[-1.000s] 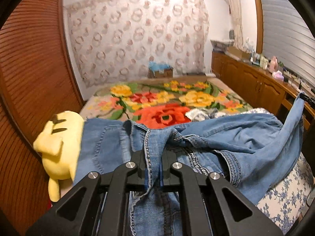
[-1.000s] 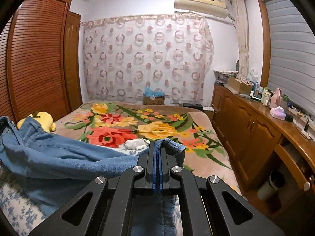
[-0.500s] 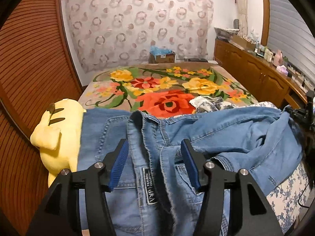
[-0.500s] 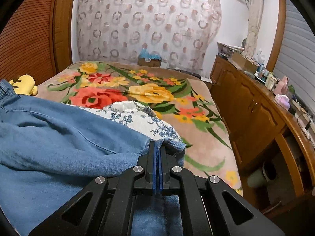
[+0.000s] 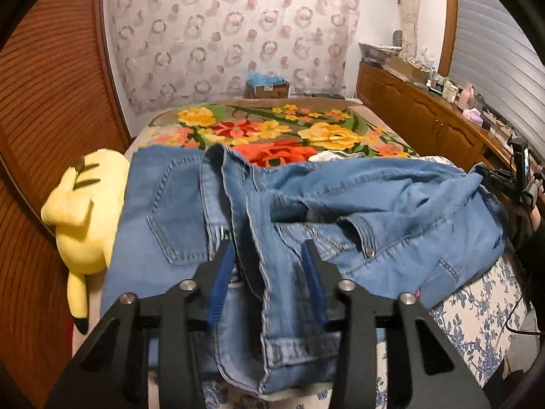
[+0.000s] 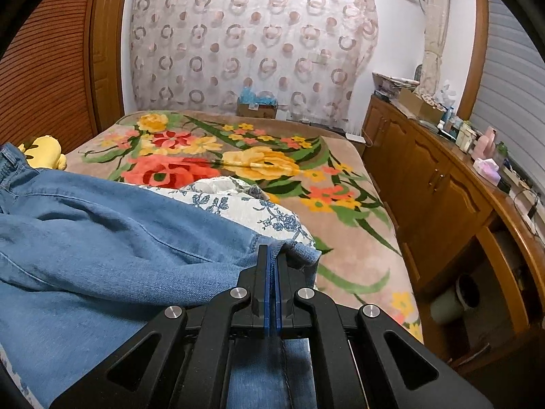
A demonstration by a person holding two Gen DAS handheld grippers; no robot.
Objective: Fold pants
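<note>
Light blue denim pants (image 5: 340, 211) lie crumpled across the near end of the bed, waistband and back pocket toward the left. My left gripper (image 5: 269, 255) is open, its blue pads either side of the waistband fold, holding nothing. My right gripper (image 6: 271, 255) is shut on the hem of a pant leg (image 6: 299, 248), low over the bed; the leg (image 6: 102, 225) stretches away to the left. The right gripper also shows at the far right of the left wrist view (image 5: 490, 179).
A yellow plush toy (image 5: 85, 211) lies at the bed's left edge by the wooden wardrobe. A floral blanket (image 6: 259, 167) covers the far bed; a blue-flowered white sheet (image 6: 259, 211) lies under the pants. A wooden cabinet (image 6: 442, 197) with bottles runs along the right.
My left gripper has opened and let go of the waistband, which now lies on the bed. My right gripper, still shut on the hem, has lowered toward the bed.
</note>
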